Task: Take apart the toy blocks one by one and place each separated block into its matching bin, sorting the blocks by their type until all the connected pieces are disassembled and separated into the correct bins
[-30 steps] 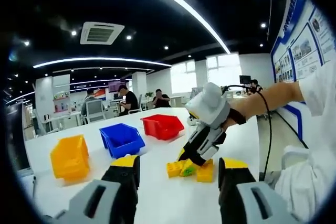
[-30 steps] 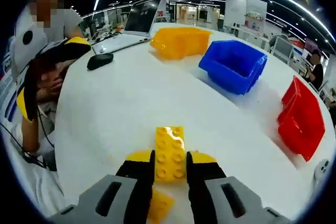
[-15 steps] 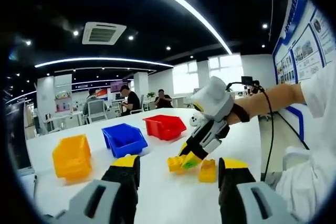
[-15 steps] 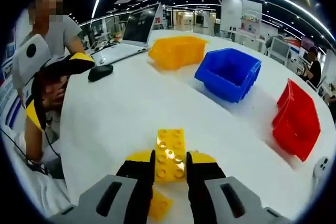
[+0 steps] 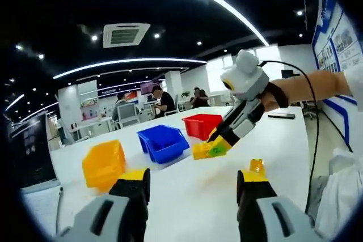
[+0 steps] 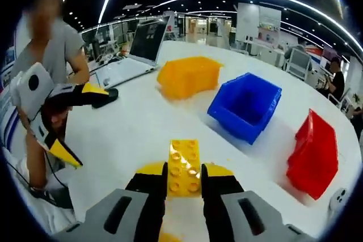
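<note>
In the right gripper view my right gripper (image 6: 184,184) is shut on a yellow studded block (image 6: 184,165), held in the air above the white table (image 6: 130,140). Seen from the left gripper view, the right gripper (image 5: 222,140) carries that yellow piece with a green block (image 5: 215,151) stuck to it. One loose yellow block (image 5: 257,166) lies on the table beneath it. My left gripper (image 5: 193,188) stands open with nothing between its jaws. It enters the right gripper view as the left gripper (image 6: 82,122), held apart from the blocks.
Three bins stand in a row on the table: yellow bin (image 6: 187,76), blue bin (image 6: 245,106), red bin (image 6: 312,154). A laptop (image 6: 142,41) sits at the table's far side. A person (image 6: 54,38) stands behind the left gripper. People sit at desks (image 5: 161,101) far off.
The right gripper has lifted the yellow-and-green piece off the table and carried it toward the bins. One yellow block stayed behind on the table. The left gripper stays open.
</note>
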